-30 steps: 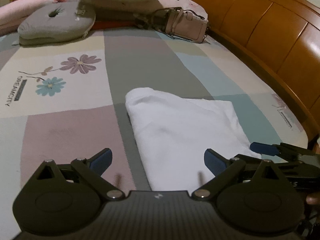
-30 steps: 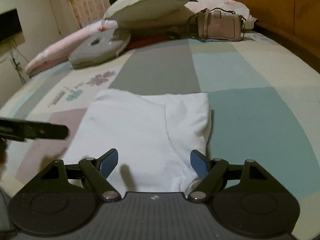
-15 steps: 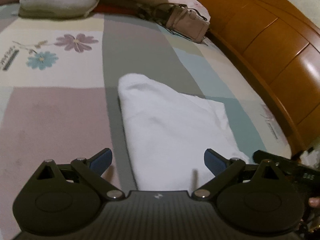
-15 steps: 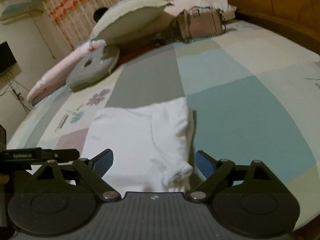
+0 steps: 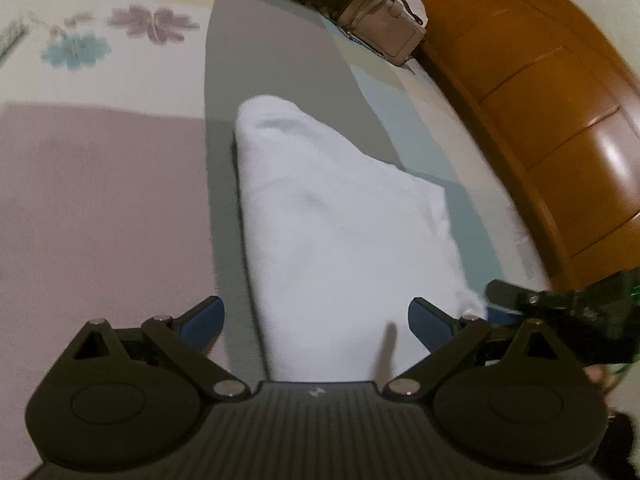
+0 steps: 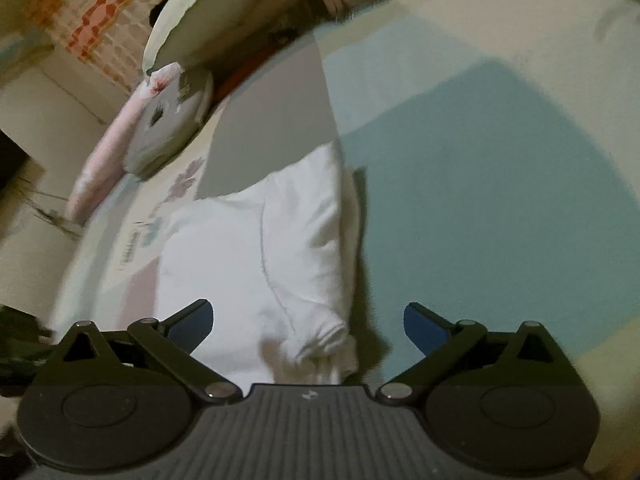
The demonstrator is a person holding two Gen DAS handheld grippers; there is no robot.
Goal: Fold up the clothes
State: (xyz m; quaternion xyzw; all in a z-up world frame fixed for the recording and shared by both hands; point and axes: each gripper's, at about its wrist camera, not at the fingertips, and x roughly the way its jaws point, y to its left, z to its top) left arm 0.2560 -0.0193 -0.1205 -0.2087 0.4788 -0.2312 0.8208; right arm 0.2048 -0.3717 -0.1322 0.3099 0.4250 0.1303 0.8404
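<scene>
Jaws on my right gripper (image 6: 308, 322) were opening wide, their blue pads clear of the cloth, with the bunched near corner of the white garment (image 6: 256, 264) lying between them but not pinched. On my left gripper (image 5: 316, 320) the jaws stood spread as well, straddling the near end of the same garment (image 5: 336, 220) without pressing on it. I saw the garment folded into a long white slab, flat on the bed (image 5: 100, 200), running away from both cameras across the grey and teal patches of the patchwork sheet. From the left wrist view the right gripper (image 5: 504, 294) showed dark and blurred just beside the garment's near right corner. Farther off, a pale handbag (image 5: 380, 32) sat near the wooden headboard (image 5: 560, 100), and pillows (image 6: 208, 12) were heaped at the far end of the bed.
</scene>
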